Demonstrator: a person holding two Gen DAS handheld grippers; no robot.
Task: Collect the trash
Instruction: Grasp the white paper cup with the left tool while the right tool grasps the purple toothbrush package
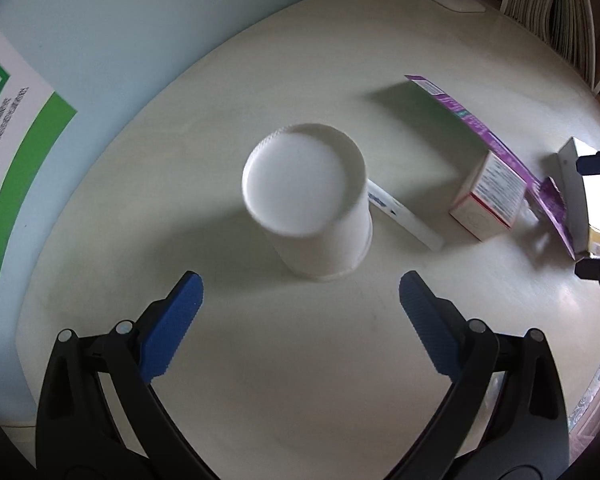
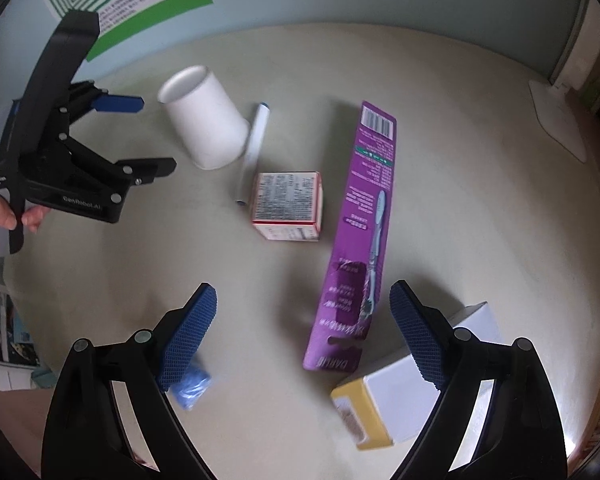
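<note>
The right gripper (image 2: 303,316) stood spread and empty above the pale round table (image 2: 480,200), with the tall purple toothbrush carton (image 2: 360,240) leaning between its jaws and a crumpled blue scrap (image 2: 192,388) by its left pad. Closing there risked toppling the upright carton onto the white-and-yellow cardboard box (image 2: 384,404) just beside it. Further off sat the small red-edged printed box (image 2: 288,204) and a white tube with a blue cap (image 2: 254,148), touching the upturned white paper cup (image 1: 308,200). The left gripper (image 1: 300,300), also spread wide and empty, hovered short of that cup; a hard squeeze would likely crush it or roll the tube away.
</note>
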